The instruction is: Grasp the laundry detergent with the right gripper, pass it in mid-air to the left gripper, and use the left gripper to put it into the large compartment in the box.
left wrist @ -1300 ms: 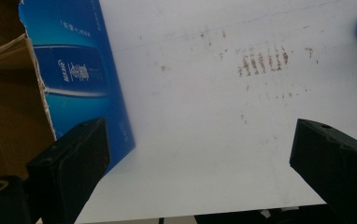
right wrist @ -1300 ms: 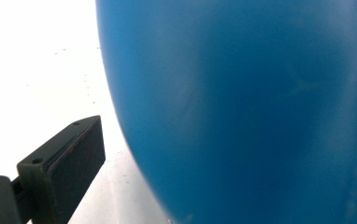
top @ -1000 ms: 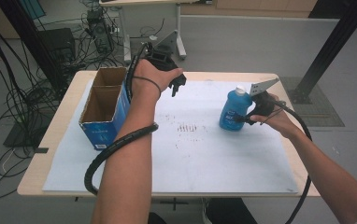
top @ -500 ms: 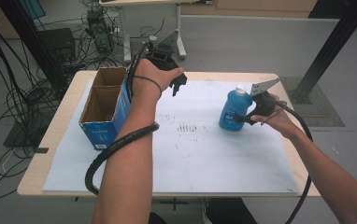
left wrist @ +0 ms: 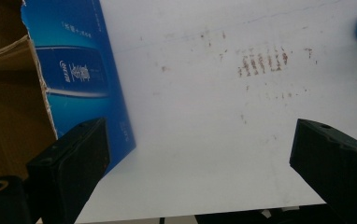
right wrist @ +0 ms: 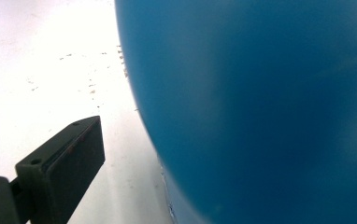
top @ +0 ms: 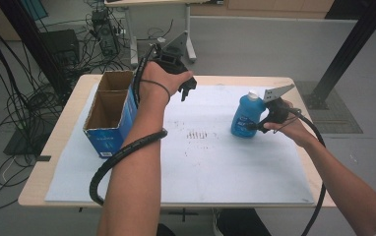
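Observation:
A blue plastic bottle (top: 244, 117) with a white cap stands upright on the white sheet (top: 210, 162) at the right. My right gripper (top: 256, 126) is low against the bottle's right side. In the right gripper view the bottle (right wrist: 260, 102) looms close, and the left finger (right wrist: 62, 161) stands well clear of it with bare sheet between; the other finger is hidden behind the bottle. My left gripper (top: 188, 91) hovers above the table's far middle, beside the box, open wide with nothing between its fingers (left wrist: 74, 158).
An open blue cardboard box (top: 108, 112) with a brown inside stands at the table's left; its wall (left wrist: 81, 74) is close to my left gripper. Brown marks (top: 199, 133) stain the middle of the sheet. Cables and a desk frame lie on the floor beyond.

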### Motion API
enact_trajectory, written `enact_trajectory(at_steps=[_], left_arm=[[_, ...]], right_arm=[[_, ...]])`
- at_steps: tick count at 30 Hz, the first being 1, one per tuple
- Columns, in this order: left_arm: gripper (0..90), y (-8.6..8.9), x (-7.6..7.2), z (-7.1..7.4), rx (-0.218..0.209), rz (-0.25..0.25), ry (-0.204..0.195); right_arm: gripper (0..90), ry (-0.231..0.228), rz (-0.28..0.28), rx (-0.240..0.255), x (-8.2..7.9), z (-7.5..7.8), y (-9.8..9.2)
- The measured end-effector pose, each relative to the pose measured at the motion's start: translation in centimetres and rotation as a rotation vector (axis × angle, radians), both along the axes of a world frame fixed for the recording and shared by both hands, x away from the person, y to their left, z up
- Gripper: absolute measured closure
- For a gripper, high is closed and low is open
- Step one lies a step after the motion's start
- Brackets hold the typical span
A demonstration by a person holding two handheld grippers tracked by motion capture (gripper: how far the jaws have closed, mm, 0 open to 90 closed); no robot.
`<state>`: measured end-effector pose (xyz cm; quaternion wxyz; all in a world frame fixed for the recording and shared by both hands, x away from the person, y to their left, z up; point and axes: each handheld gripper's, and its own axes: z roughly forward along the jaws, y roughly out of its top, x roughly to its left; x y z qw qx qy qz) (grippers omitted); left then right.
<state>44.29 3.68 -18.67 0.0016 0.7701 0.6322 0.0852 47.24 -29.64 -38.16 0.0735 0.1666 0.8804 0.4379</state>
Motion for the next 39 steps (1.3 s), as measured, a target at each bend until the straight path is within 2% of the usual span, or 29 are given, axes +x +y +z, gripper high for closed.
enact_trajectory(at_steps=[17, 24, 25, 28, 29, 31, 39], left_arm=[[5.7, 0.08, 0.03, -0.24, -0.001, 0.002, 0.001], [5.7, 0.05, 0.12, -0.43, -0.002, -0.001, 0.006], [5.7, 0.05, 0.12, -0.43, -0.002, -0.001, 0.006], [5.7, 0.19, 0.14, -0.51, 0.000, 0.000, 0.006], [5.7, 0.19, 0.14, -0.51, 0.000, 0.000, 0.006], [5.7, 0.27, 0.16, -0.59, 0.000, 0.003, 0.006], [5.7, 0.31, 0.28, -0.81, 0.000, 0.002, 0.008]], right_arm=[[4.2, -0.012, 0.002, 0.003, 0.11, -0.05, 0.23], [19.0, -0.048, 0.003, -0.002, 0.28, 0.01, 0.40], [19.0, -0.048, 0.003, -0.002, 0.28, 0.01, 0.40], [30.5, -0.067, 0.021, -0.003, 0.48, 0.14, 0.26], [30.5, -0.067, 0.021, -0.003, 0.48, 0.14, 0.26], [37.5, -0.064, 0.033, -0.003, 0.64, 0.06, 0.11], [39.6, -0.037, 0.042, 0.022, 0.88, -0.12, -0.03]])
